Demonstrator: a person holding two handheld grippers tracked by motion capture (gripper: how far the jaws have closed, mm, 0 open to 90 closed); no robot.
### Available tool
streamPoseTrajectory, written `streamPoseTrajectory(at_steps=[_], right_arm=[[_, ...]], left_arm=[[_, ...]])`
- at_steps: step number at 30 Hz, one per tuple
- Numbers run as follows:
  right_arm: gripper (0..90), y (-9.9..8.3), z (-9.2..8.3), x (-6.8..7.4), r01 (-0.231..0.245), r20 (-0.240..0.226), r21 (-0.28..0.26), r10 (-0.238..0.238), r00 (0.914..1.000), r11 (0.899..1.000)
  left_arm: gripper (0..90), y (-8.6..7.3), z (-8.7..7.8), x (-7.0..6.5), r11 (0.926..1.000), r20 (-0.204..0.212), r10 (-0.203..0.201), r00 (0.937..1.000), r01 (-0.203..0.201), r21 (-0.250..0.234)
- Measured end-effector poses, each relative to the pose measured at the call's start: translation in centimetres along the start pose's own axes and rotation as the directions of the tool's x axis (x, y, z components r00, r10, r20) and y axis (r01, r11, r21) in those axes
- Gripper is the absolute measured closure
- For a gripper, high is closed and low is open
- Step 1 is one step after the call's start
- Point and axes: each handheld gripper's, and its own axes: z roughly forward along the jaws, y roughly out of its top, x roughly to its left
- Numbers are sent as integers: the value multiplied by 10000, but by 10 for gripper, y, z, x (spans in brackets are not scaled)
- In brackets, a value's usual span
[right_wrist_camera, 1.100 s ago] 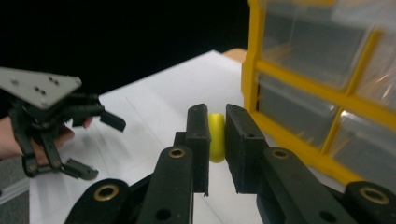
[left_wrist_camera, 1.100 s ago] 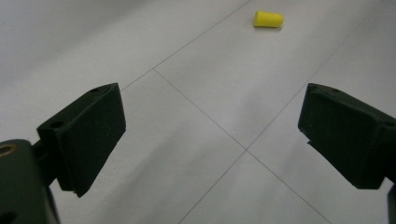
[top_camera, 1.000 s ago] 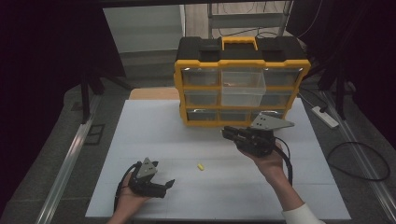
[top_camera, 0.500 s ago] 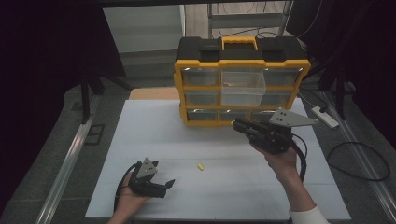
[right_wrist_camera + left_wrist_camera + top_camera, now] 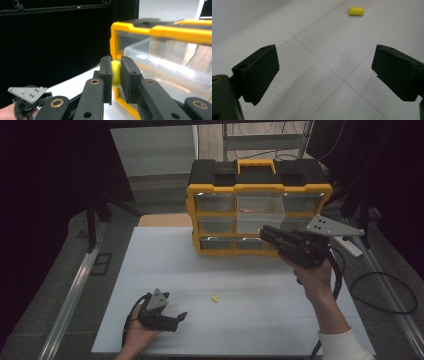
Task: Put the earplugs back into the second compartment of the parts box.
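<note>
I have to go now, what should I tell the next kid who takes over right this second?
Right gripper: shut on a yellow earplug, raised in front of the organizer, by its pulled-out clear drawer.
Left gripper: jaws open, holding nothing, low over the white table.
Second yellow earplug: loose on the table, ahead of the left gripper.
Done: one earplug picked up.
Left, probably: drop it in the open drawer, then fetch the loose one.

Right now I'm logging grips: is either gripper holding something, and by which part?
The right gripper pinches a small yellow plug across its sides. The left gripper is open, holding nothing.
</note>
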Motion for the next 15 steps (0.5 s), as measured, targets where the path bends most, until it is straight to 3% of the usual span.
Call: streamPoseTrajectory(at_steps=[7,15], right_arm=[[797,22,8,-13,57,591,60,-61,9982,10000],[796,33,25,-32,8,1185,341,-48,9929,9994]], left_arm=[[76,0,0,0,10000,9,12,10000,-12,-13],[76,0,0,1,10000,16,11,10000,-11,-9]])
